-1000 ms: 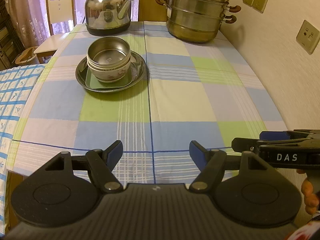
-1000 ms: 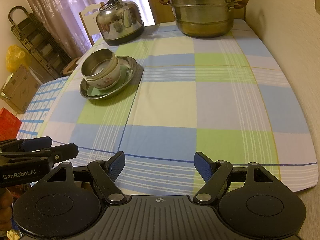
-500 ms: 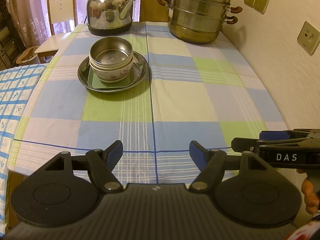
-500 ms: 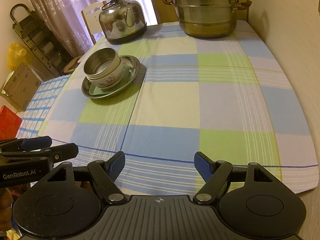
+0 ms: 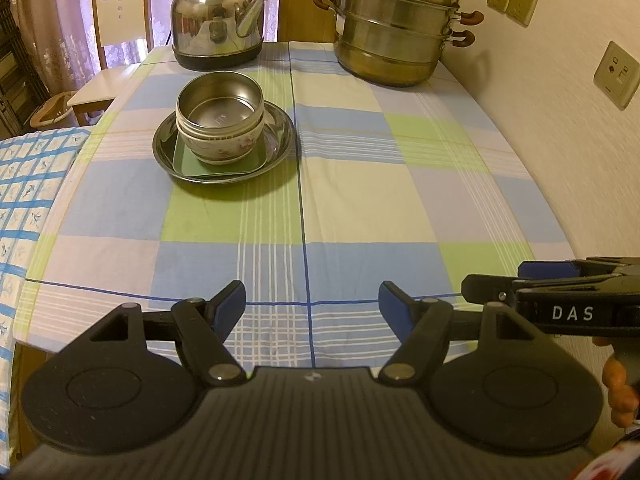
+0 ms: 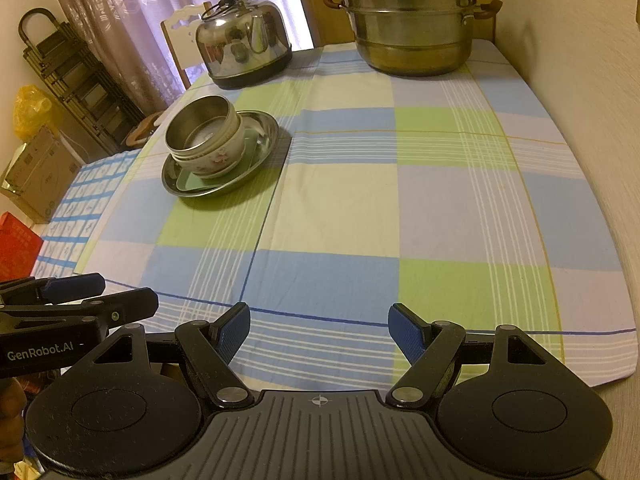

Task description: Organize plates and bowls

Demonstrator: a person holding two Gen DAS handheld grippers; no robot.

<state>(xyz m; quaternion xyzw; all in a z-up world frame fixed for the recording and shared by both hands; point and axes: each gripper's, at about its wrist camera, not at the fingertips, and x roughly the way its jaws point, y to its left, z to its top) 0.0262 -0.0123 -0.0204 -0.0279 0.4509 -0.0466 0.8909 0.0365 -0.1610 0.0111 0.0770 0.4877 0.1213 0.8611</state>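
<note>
A steel bowl (image 5: pixel 219 105) (image 6: pixel 200 128) is nested in a flowered ceramic bowl (image 5: pixel 224 146) (image 6: pixel 218 158). Both stand on a green square plate (image 5: pixel 188 160) (image 6: pixel 188 180), which lies in a round steel plate (image 5: pixel 280 136) (image 6: pixel 264 132) on the left half of the checked tablecloth (image 5: pixel 360 184). My left gripper (image 5: pixel 312 304) is open and holds nothing, well short of the stack near the table's front edge. The right gripper (image 6: pixel 319 326) is likewise open with nothing between its fingers. In the left wrist view it shows at the right edge (image 5: pixel 520 280).
A steel kettle (image 5: pixel 218 20) (image 6: pixel 244 42) and a lidded stacked steamer pot (image 5: pixel 394 28) (image 6: pixel 412 20) stand at the back of the table. A wall with sockets (image 5: pixel 616 76) runs along the right. A wooden chair (image 5: pixel 120 40) and a second checked cloth (image 5: pixel 28 200) are at the left.
The stack, kettle and pot have crept slightly rightward and downward in both views; nothing was grasped or released.
</note>
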